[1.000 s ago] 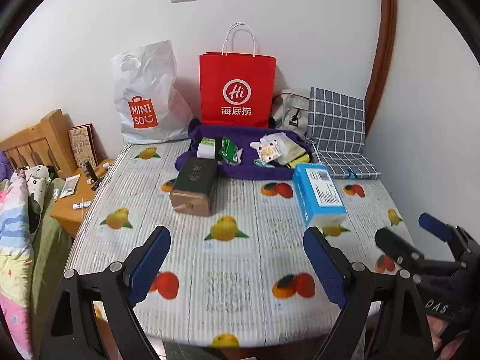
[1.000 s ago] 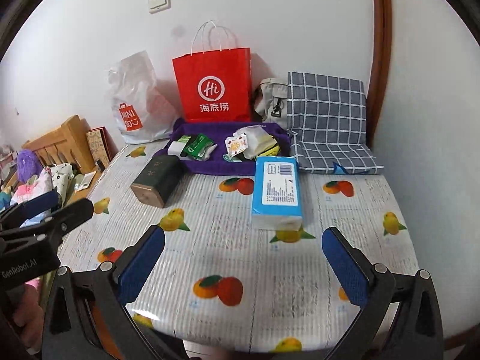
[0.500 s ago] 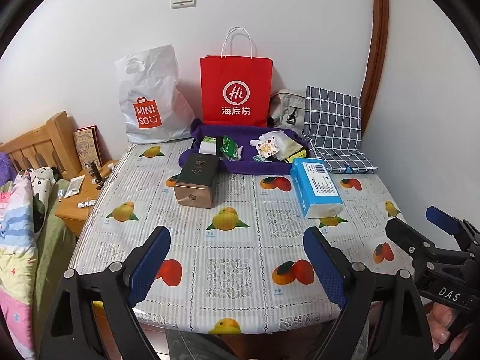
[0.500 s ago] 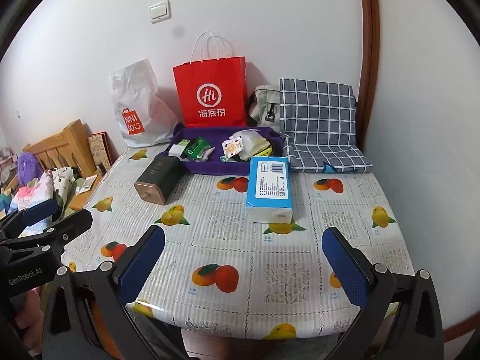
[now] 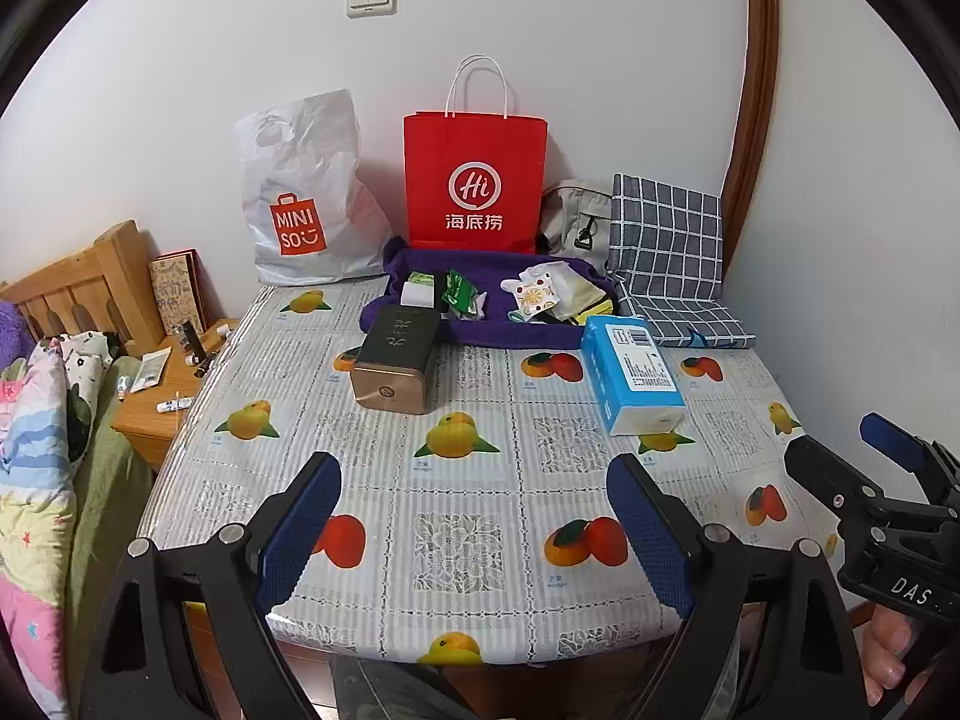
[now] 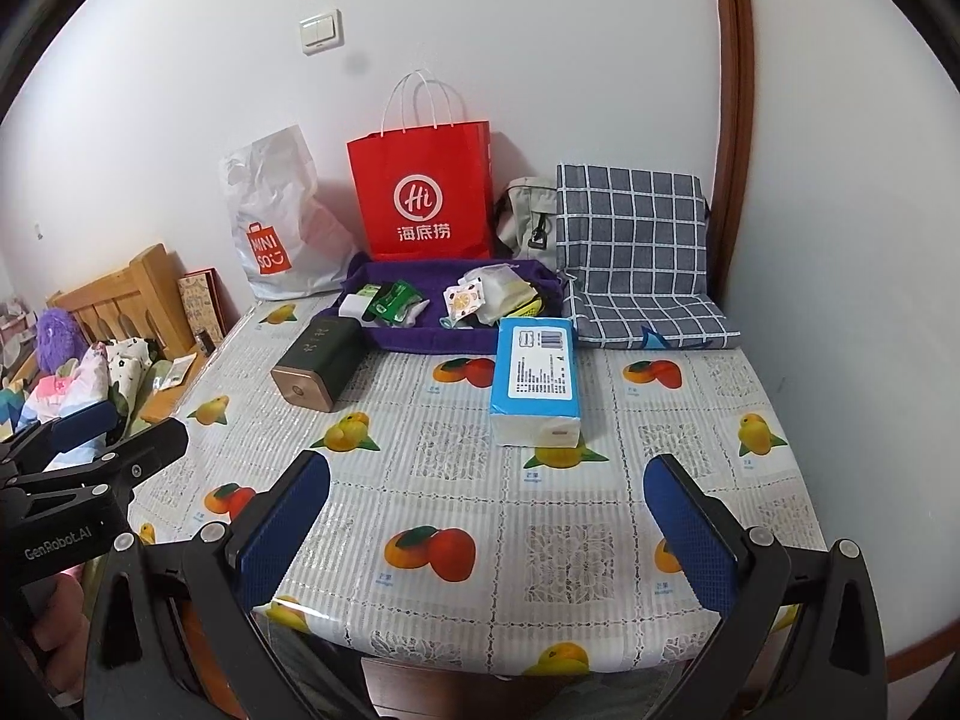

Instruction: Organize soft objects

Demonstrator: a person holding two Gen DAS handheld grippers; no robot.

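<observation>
A blue tissue pack (image 5: 633, 369) (image 6: 537, 378) lies on the fruit-print table (image 5: 456, 516), right of centre. A grey checked cloth cushion (image 5: 666, 252) (image 6: 630, 252) leans in the far right corner. A purple tray (image 5: 510, 330) (image 6: 414, 336) at the back holds small packets. My left gripper (image 5: 473, 468) hovers open over the near edge, nothing between its blue pads. My right gripper (image 6: 487, 463) is also open and empty, short of the tissue pack. Each gripper shows in the other's view, the right gripper (image 5: 888, 462) at the right and the left gripper (image 6: 108, 438) at the left.
A dark tin box (image 5: 396, 360) lies left of centre. A red paper bag (image 5: 474, 180), a white plastic bag (image 5: 300, 198) and a beige bag (image 5: 576, 216) stand against the wall. A bed with bedding (image 5: 36, 420) and a wooden nightstand (image 5: 162, 408) flank the left.
Both grippers have drawn back a little from the table, so its near edge now shows. The jaws have stayed wide and nothing on the table has moved.
</observation>
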